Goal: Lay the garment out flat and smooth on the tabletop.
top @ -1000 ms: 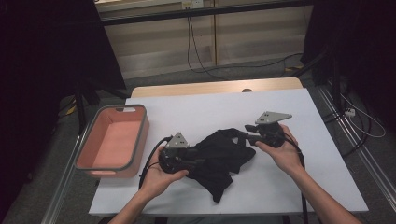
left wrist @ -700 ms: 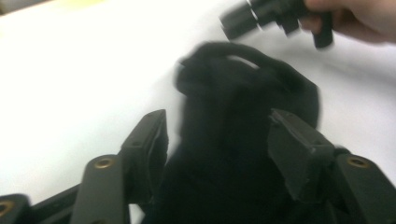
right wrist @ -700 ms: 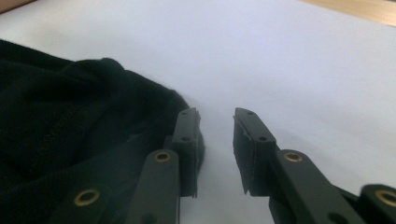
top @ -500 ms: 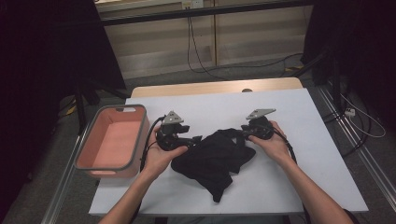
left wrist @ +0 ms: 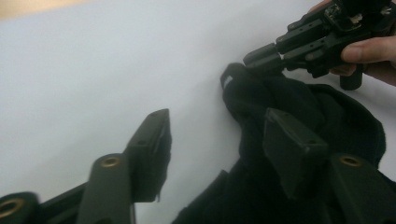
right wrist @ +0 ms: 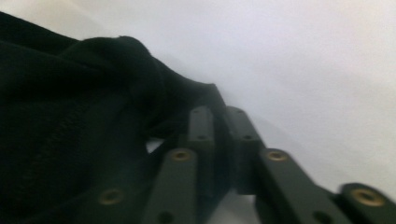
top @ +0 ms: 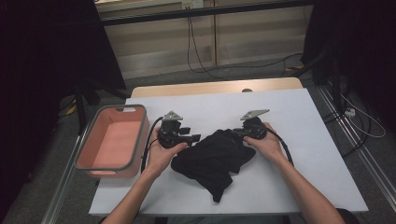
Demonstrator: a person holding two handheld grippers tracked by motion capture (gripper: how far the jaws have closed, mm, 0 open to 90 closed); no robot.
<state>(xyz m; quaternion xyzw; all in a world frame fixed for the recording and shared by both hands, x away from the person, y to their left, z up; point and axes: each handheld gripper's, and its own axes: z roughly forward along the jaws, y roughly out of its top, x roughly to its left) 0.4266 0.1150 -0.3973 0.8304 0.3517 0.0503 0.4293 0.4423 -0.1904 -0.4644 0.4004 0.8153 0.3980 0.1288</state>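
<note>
Item: crumpled black cloth garment [top: 212, 161], bunched at the middle of the white worktop [top: 303, 140].
Right tool [top: 239, 132]: jaws together, clamped on the garment's far right edge; they have just been closing on it.
Left tool [top: 195, 138]: jaws apart at the garment's left edge; they have just narrowed, no fabric pinched.
Container: pink plastic basin with grey rim [top: 138, 140], far left, holding nothing.
Progress: judged early; one edge gripped, left grip and spreading or folding remain.

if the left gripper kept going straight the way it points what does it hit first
Most likely the black cloth: the left gripper stands open, one jaw over bare table, the other at the cloth's edge. Beyond it is the right gripper, pinching the cloth.
</note>
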